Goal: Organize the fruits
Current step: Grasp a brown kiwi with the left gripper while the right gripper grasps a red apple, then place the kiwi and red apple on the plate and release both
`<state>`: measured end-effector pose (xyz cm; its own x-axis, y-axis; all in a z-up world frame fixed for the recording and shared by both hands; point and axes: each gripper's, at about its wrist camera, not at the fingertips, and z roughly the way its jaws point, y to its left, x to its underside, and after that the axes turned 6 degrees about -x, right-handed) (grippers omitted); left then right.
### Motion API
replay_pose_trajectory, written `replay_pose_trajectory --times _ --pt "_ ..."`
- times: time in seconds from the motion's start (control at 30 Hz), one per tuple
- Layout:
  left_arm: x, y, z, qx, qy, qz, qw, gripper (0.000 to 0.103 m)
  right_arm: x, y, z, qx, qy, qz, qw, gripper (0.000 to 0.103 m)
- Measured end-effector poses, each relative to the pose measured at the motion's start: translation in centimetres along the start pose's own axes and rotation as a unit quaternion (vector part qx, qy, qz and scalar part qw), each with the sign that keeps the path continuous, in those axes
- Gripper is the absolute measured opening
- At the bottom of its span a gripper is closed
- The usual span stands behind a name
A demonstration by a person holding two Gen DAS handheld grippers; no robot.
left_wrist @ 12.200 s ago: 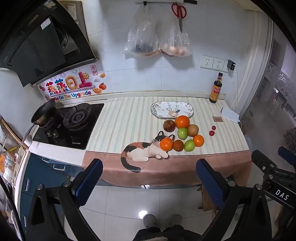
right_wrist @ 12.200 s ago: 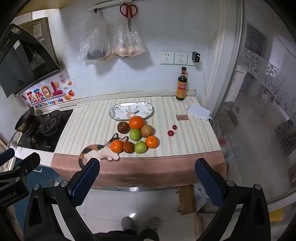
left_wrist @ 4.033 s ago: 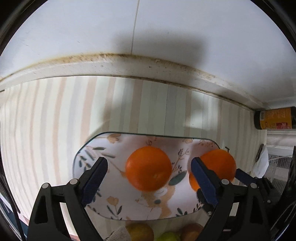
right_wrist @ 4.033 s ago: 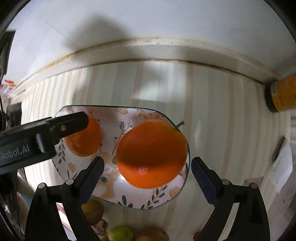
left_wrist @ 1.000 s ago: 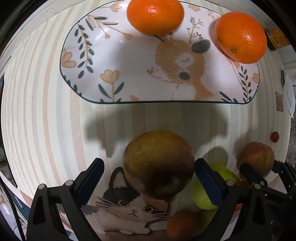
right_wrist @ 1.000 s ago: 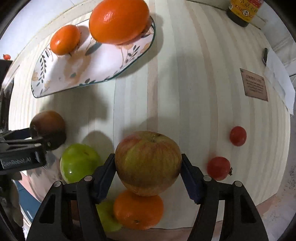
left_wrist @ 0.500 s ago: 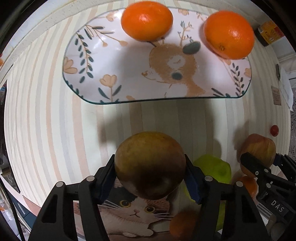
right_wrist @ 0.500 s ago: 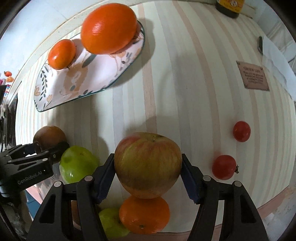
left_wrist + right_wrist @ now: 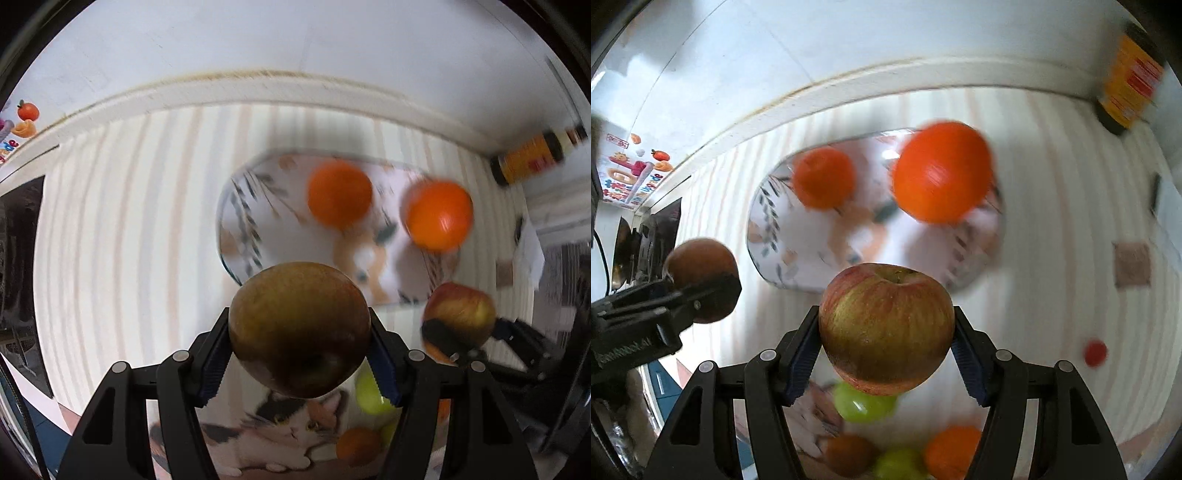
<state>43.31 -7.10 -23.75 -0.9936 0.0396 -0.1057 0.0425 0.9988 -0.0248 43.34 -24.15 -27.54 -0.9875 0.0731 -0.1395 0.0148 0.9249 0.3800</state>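
Observation:
My left gripper is shut on a brown apple, held above the striped counter in front of the patterned plate. My right gripper is shut on a red-yellow apple, also lifted near the plate. Two oranges lie on the plate: a smaller one and a larger one. The left view shows the right gripper's apple; the right view shows the left gripper's apple. The frames are motion-blurred.
Below the grippers lie a green apple, another green fruit, an orange, a brown fruit and a cat toy. A small red fruit and a sauce bottle are at the right. The stove is at the left.
Both grippers have lifted their apples off the counter and moved toward the plate. The view now tilts up to the back wall.

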Motion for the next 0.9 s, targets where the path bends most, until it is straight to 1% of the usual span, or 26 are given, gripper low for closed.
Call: replay_pose_trajectory --times 0.1,0.17,0.23,0.3,0.4,0.6,0.8,0.87,0.9 --pt "-2.9 1.4 1.1 -0.005 0.012 -0.012 0.9998 0.064 -2.6 0.9 1.9 -0.002 0.018 -0.006 1.000 0.069" --pt "-4.7 2.1 2.1 -0.004 0.026 -0.019 0.9995 0.064 -4.0 1.7 3.6 -0.004 0.039 -0.002 0.999 0.069" --pt "-6.6 2.2 3.5 -0.007 0.041 -0.026 0.9988 0.064 -4.8 2.1 5.1 -0.004 0.055 0.005 0.998 0.069" --pt "-8.1 2.6 4.8 -0.017 0.051 -0.027 0.9982 0.064 -5.6 2.7 6.3 0.008 0.065 0.002 0.998 0.069" --pt "-9.7 2.5 6.2 -0.024 0.070 -0.024 0.9970 0.064 -6.4 3.2 7.9 0.018 0.078 0.005 0.997 0.069" --pt "-10.7 2.0 8.6 -0.024 0.091 -0.017 0.9954 0.064 -6.4 2.7 9.2 0.022 0.092 0.016 0.995 0.069" --pt "-10.6 1.3 9.4 -0.036 0.083 -0.003 0.9959 0.065 -6.5 2.7 9.2 0.020 0.100 0.017 0.995 0.070" --pt "-10.6 1.0 9.4 -0.038 0.075 -0.001 0.9965 0.066 -6.8 2.7 9.4 0.019 0.099 0.019 0.995 0.073" --pt "-10.5 1.0 9.3 -0.038 0.070 -0.002 0.9968 0.068 -7.0 2.7 9.4 0.021 0.097 0.020 0.995 0.080"
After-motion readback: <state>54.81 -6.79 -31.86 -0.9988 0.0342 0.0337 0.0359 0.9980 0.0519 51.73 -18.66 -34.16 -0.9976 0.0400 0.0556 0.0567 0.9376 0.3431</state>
